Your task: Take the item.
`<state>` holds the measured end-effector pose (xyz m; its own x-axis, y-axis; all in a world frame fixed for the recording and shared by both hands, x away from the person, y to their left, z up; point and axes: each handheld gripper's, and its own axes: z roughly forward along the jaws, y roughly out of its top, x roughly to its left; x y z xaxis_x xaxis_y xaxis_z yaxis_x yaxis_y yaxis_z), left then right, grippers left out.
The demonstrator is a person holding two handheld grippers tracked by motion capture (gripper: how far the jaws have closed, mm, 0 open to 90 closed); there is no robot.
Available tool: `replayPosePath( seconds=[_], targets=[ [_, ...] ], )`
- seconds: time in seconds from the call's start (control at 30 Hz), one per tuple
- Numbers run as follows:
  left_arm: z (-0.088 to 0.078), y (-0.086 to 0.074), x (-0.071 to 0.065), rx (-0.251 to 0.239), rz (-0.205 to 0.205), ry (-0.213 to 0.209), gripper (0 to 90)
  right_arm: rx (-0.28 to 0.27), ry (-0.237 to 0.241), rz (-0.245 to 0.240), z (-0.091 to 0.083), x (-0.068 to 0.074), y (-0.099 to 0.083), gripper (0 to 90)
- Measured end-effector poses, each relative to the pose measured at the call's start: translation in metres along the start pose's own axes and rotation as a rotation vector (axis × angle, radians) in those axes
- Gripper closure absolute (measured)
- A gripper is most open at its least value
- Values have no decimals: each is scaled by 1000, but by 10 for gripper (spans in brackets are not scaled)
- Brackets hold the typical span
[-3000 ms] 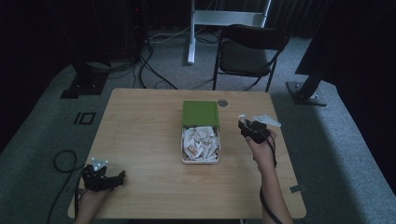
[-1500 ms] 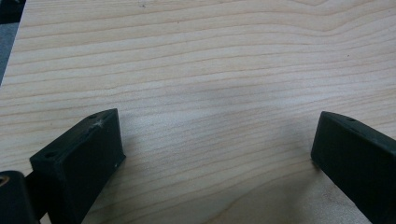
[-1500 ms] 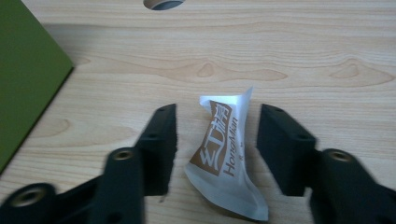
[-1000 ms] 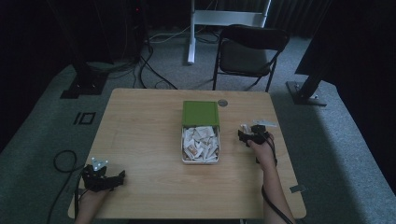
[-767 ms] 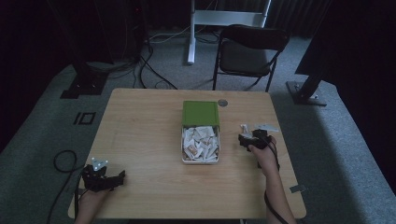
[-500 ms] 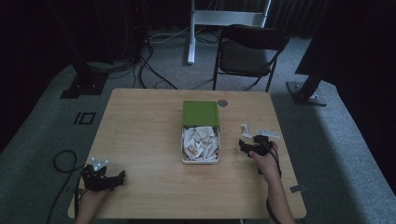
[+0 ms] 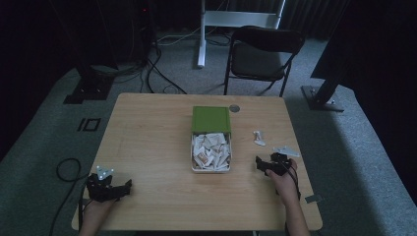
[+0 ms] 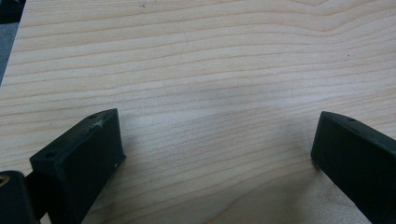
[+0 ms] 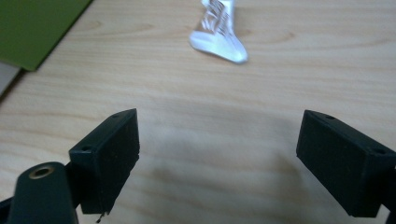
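My right claw (image 7: 269, 165) hangs spread and empty over the tabletop (image 7: 147, 142), the white packet (image 9: 219, 32) lying just ahead beyond its tips, right of the box (image 7: 210, 145), long axis pointing away, far from my spread left claw (image 7: 109, 188).

A clear, white-printed sachet (image 9: 219, 30) lies ahead of the black right claw (image 9: 219, 163) on the pale, wood-grained counter (image 7: 147, 142); to its left, a green-lidded tin (image 7: 210, 140) of white packets. The left claw (image 8: 219, 154) is black too.
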<state>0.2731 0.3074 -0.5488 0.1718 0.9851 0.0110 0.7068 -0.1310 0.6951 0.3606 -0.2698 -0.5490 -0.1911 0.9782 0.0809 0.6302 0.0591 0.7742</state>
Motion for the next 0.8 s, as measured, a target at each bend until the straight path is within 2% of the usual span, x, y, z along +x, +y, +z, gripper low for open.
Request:
replayPosePath(
  seconds=[0.13,0.2,0.3,0.4,0.47,0.6,0.73,0.8],
  targets=[
    [0,0,0,-2,0,0,29,0,-33,7,-8,-5,-7,135],
    [0,0,0,-1,0,0,29,0,-26,12,-10,-6,-9,135],
    [0,0,0,-1,1,0,29,-1,-44,-5,-19,-9,-15,135],
    [0,0,0,0,1,0,29,4,-54,-1,-23,-10,-18,135],
    [0,0,0,1,2,0,30,11,-83,-20,-28,-12,-21,134],
    [0,0,0,1,2,0,29,19,-94,-19,-36,-16,-28,134],
    [0,0,0,1,2,0,29,23,-93,-3,-42,-20,-35,134],
    [0,0,0,1,2,0,29,24,-113,9,-48,-25,-41,135]
  ],
)
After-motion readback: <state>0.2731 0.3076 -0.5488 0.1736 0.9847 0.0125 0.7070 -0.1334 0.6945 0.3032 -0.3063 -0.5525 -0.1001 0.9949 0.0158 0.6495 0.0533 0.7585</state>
